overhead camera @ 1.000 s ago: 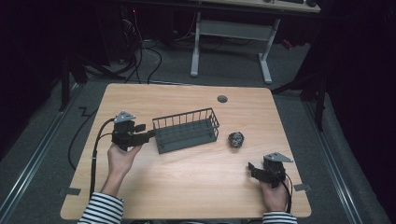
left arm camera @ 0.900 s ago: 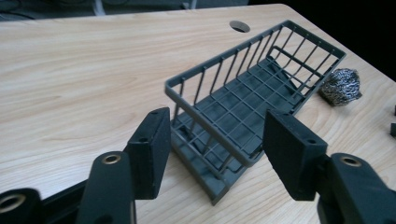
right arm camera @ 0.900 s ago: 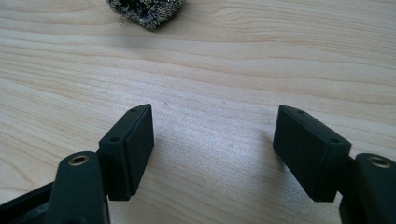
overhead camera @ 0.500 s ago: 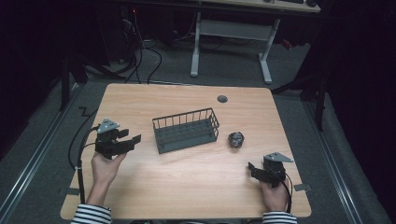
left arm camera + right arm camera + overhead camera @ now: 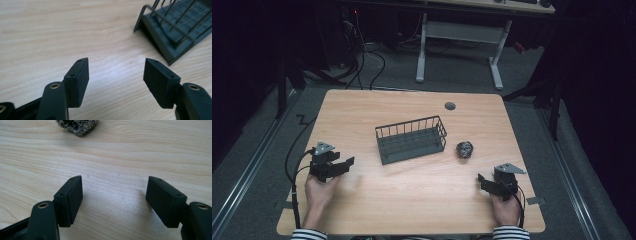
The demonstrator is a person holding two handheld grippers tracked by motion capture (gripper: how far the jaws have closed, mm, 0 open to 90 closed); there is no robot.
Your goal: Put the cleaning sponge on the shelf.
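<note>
In the left gripper view, the dark grey wire basket with a flat slatted floor (image 5: 175,30) runs off the upper right corner of the frame, so just one end of it shows, and its nearest wires are blurred. In the right gripper view, the crumpled metallic grey scouring ball (image 5: 76,126) is cut by the top edge, leaving its lower part. In the high view, the small dark round spot (image 5: 450,106) near the far edge of the light wooden table (image 5: 412,200) is too small to identify.
</note>
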